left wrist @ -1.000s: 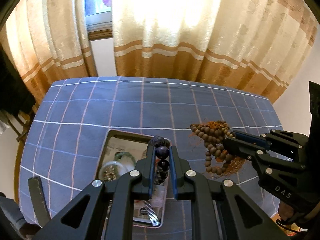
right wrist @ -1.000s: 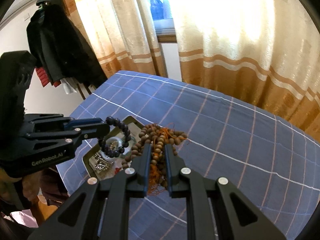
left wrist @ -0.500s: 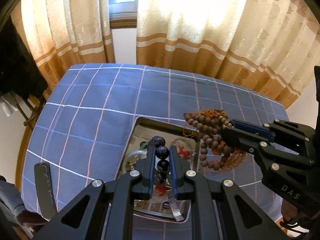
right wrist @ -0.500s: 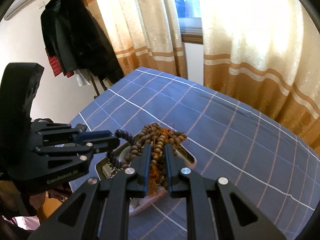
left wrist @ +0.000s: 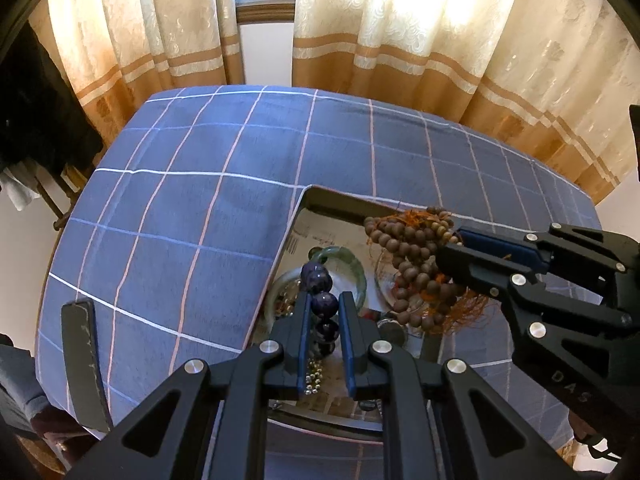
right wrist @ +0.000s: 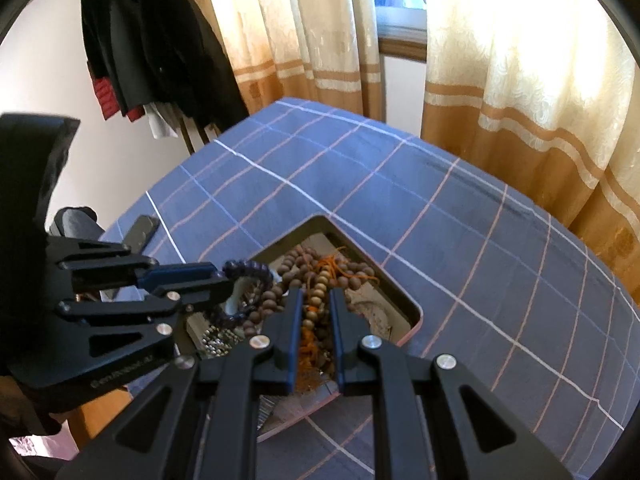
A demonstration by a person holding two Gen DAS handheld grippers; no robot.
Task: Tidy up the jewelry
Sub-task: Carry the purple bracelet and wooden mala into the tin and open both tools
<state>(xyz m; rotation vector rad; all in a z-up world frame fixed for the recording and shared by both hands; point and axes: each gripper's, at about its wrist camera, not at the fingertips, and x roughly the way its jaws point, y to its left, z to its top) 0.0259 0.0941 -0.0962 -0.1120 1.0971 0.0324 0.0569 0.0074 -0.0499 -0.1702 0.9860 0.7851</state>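
My left gripper (left wrist: 323,300) is shut on a dark purple bead bracelet (left wrist: 318,278) and holds it above the tray (left wrist: 340,200). My right gripper (right wrist: 314,294) is shut on a brown wooden bead necklace with orange threads (right wrist: 316,276), also held over the tray (right wrist: 400,292). In the left wrist view the right gripper (left wrist: 444,246) comes in from the right with the brown beads (left wrist: 412,252) hanging from it. In the right wrist view the left gripper (right wrist: 224,274) comes in from the left with the purple bracelet (right wrist: 248,270).
The tray holds a green bangle (left wrist: 348,258), silver bead chains (left wrist: 314,376) and other small pieces. It lies on a blue checked tablecloth (left wrist: 200,184). Curtains (left wrist: 400,40) hang behind the table. Dark coats (right wrist: 152,40) hang at the left. A dark flat object (right wrist: 140,232) lies near the table's left edge.
Both grippers have moved over the tray with their beads still held. The tray now lies right under both of them.
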